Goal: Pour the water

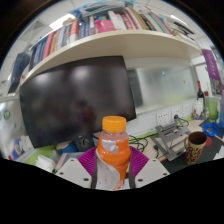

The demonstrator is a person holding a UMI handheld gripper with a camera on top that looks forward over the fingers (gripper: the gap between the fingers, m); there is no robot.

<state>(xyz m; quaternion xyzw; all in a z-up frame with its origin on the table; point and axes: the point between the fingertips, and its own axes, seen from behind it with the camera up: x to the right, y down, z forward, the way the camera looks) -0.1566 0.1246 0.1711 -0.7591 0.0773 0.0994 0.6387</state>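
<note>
Tongs (112,170) up off the desk, magenta pads (88,160) flanking a clear bottle (113,160) with an orange cap (114,125) and orange label. Bottle sits between the fingers, upright, cap clear above the pad tops. Pads look pressed against its sides, so I read it as pinched; the contact line itself is partly hidden.

Landmark: the dark monitor (78,98). Bottle hangs in front of its lower right corner. A patterned cup (197,147), my likely target, stands well right of the monitor on the desk, with clutter and cables (168,128) between.

Risks, my judgement:
- Cap appears on; tipping now would pour nothing.
- Grip sits low on a smooth, soft body; tilting may let it slip or squeeze.
- Swinging toward the cup could clip the clutter.
- Cup mouth looks narrow; spillage near the electronics.
</note>
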